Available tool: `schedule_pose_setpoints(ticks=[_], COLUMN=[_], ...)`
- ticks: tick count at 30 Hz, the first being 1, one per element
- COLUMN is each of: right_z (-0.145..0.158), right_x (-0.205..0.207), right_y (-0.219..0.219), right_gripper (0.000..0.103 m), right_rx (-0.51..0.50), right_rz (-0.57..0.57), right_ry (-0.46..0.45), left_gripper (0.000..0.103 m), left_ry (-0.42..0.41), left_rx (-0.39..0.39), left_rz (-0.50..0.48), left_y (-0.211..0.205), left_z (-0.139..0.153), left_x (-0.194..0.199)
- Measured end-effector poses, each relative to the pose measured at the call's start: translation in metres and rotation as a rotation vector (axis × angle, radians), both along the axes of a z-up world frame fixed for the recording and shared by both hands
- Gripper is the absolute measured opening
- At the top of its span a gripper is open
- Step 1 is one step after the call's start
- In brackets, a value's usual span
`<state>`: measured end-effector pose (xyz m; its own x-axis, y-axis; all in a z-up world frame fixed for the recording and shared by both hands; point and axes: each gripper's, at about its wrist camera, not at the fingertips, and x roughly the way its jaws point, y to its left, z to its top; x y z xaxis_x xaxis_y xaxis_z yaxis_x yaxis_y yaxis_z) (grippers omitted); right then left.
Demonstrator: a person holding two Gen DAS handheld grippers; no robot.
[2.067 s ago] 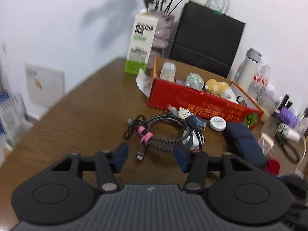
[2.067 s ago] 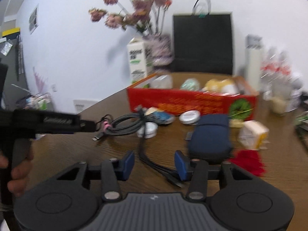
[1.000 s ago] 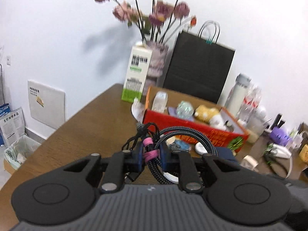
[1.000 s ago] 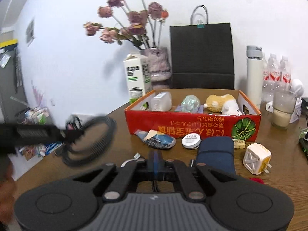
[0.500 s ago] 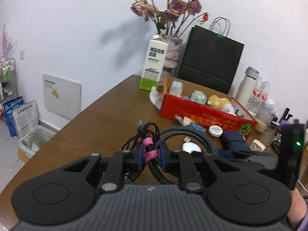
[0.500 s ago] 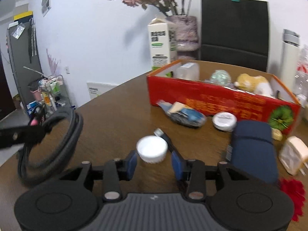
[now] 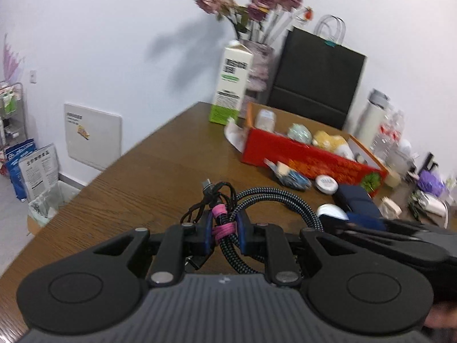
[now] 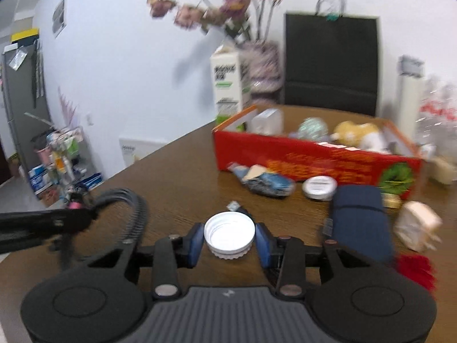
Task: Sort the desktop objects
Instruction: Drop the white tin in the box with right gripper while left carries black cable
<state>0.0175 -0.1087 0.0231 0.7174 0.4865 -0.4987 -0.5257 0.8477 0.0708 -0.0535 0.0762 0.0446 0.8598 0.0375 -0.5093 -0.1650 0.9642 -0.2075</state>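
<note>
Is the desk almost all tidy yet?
Not yet. The red box already holds a few things. The left hand-held gripper grips the cable bundle, and the right hand-held gripper brackets a white cap. The tin, navy pouch and wrapper remain on the table.

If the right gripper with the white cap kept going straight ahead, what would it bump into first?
The right gripper, closed around the white cap, points across bare table. First in line is probably the crumpled blue snack wrapper, slightly right of center, with the red box right behind it. Depth is hard to judge.
</note>
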Motion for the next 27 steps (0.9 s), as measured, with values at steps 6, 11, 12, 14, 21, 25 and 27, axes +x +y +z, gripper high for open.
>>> schedule_pose_setpoints(ticks=[6, 11, 12, 14, 21, 25, 27], right_z=[0.006, 0.023, 0.030, 0.047, 0.113, 0.142, 0.149], right_x=[-0.047, -0.055, -0.049, -0.033, 0.073, 0.140, 0.172], right_y=[-0.050, -0.082, -0.085, -0.090, -0.100, -0.093, -0.083], right_gripper=[0.038, 0.038, 0.038, 0.038, 0.038, 0.038, 0.038], right_rx=[-0.010, 0.040, 0.042, 0.060, 0.158, 0.160, 0.114], right_rz=[-0.122, -0.173, -0.176, -0.185, -0.254, -0.269, -0.266], right_ry=[-0.069, -0.100, -0.108, -0.127, -0.112, -0.097, -0.096], left_gripper=[0.018, 0.018, 0.018, 0.018, 0.018, 0.018, 0.018], left_ry=[0.003, -0.037, -0.056, -0.093, -0.076, -0.010, 0.045], left_rx=[0.015, 0.020, 0.021, 0.040, 0.032, 0.061, 0.067], left_rz=[-0.135, -0.202, -0.217, -0.241, -0.309, -0.290, -0.277], left_y=[-0.044, -0.061, -0.062, -0.065, -0.065, -0.073, -0.076], left_z=[-0.006, 0.008, 0.016, 0.034, 0.094, 0.104, 0.099], left_x=[-0.007, 0.007, 0.014, 0.036, 0.173, 0.256, 0.294])
